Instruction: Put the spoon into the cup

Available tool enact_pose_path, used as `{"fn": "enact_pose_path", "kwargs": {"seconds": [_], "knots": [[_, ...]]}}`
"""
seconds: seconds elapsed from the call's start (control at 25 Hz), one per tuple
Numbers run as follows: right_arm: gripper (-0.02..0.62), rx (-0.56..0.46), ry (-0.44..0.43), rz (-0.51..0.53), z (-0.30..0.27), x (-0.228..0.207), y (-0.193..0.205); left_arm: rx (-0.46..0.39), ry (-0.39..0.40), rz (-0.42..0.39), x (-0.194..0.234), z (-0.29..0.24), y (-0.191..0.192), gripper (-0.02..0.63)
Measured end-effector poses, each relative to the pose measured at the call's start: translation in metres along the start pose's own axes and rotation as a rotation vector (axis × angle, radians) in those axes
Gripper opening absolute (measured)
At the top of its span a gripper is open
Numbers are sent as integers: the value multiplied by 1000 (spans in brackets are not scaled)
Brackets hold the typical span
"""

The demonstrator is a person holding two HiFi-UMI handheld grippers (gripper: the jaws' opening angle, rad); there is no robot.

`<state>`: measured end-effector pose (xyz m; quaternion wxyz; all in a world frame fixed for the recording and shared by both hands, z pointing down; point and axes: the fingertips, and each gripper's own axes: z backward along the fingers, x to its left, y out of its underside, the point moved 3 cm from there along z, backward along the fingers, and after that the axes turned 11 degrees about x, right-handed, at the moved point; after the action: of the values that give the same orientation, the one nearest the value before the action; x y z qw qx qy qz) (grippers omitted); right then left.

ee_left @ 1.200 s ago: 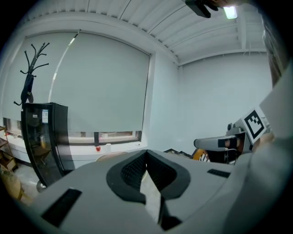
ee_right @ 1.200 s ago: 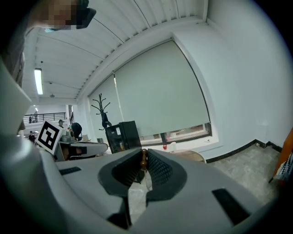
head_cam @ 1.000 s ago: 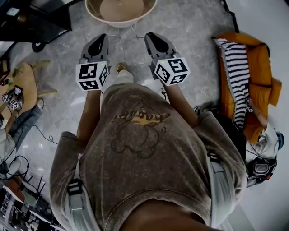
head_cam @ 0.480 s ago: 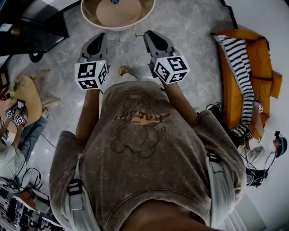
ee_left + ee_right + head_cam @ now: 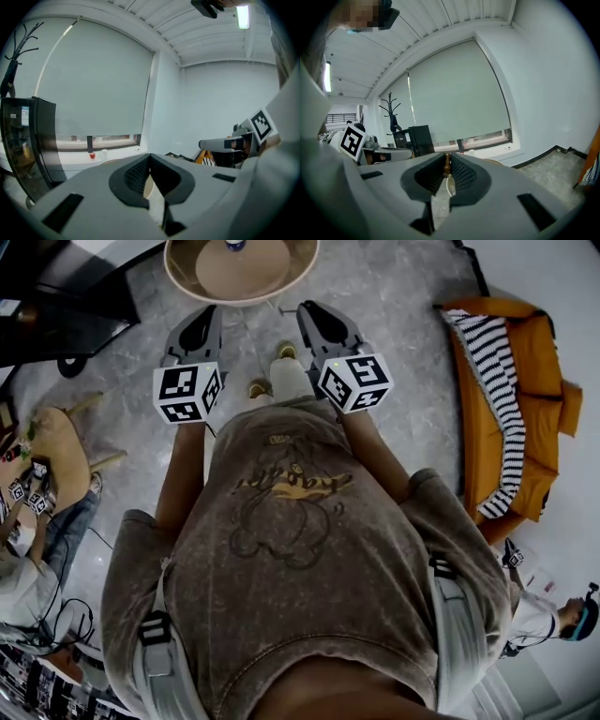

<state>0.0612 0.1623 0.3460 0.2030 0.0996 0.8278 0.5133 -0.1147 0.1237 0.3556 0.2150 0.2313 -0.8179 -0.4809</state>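
Right gripper (image 5: 447,158), smooth grey shell with ribbed black pads, clamped on spoon (image 5: 449,183). Spoon's turned brown wooden handle pokes up past tips; shiny metal bowl sits lower centre of frame, between pads. Left gripper (image 5: 150,157): tips pressed together, nothing gripped.

Head view: both grippers upper centre, over grey marbled floor (image 5: 403,296). Round table (image 5: 253,268), cream rim and tan top, at top edge. Small white-blue item (image 5: 234,245) on it, cropped, unidentifiable. Orange sofa (image 5: 542,381) with black-white striped cloth (image 5: 495,362) at right.
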Motion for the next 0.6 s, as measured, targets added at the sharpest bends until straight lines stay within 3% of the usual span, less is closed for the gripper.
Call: {"fn": "enact_pose_path", "kwargs": {"seconds": [0.6], "knots": [[52, -6, -23, 11, -41, -29, -20, -3, -14, 11, 23, -42, -19, 18]]}}
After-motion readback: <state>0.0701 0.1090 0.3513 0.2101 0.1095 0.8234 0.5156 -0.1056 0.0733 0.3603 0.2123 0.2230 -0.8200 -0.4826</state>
